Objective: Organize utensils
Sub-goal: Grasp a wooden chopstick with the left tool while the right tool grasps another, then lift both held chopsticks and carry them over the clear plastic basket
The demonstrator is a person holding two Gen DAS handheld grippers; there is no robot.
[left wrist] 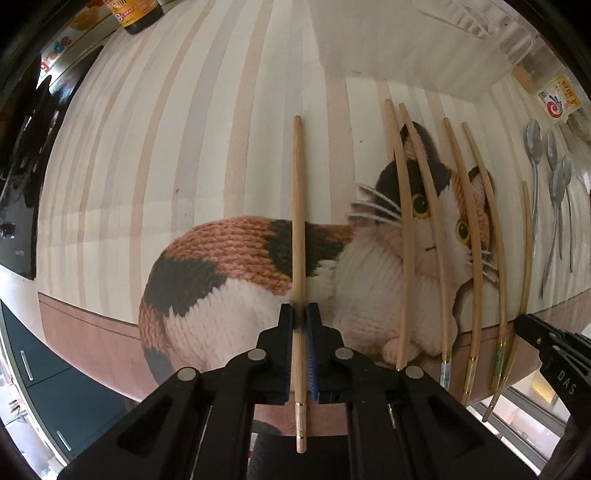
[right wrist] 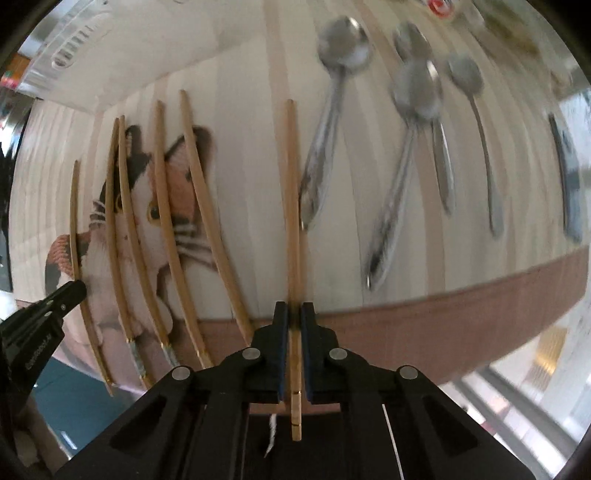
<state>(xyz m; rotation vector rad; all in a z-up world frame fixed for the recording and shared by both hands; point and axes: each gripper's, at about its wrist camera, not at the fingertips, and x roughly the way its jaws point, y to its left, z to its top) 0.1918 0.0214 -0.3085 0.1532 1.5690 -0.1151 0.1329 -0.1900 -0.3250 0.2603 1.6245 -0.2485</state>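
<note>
The left tongs [left wrist: 299, 314] are closed on a single chopstick [left wrist: 298, 221] that runs straight up the middle of the left wrist frame, pinched near its banded butt end. The right tongs [right wrist: 291, 314] are likewise clamped on another chopstick [right wrist: 291, 206], held up the centre of the right wrist frame.

Both sticks seem to be on their way to join the row, so the step should go best if each one is kept parallel to the grouped chopsticks [left wrist: 443, 240] at centre right of the left wrist frame, lowered flat onto the counter [left wrist: 184, 147] with its butt level with theirs, and released only once it rests on the cat-print mat [left wrist: 229, 266]. A grip this far back lets the far tip swing, so slow, level travel looks wise.

The left wrist view shows the whole knitted-cat picture, a dark bottle [left wrist: 136, 14] at upper left, and the spoons [left wrist: 554, 177] only as small shapes at the right edge, with the other tongs' tip at lower right. The right wrist view brings the spoons [right wrist: 406, 122] up large across its upper right, blurred, and shows the grouped chopsticks [right wrist: 162, 221] at left. Whether either held stick touches the counter I cannot tell.
</note>
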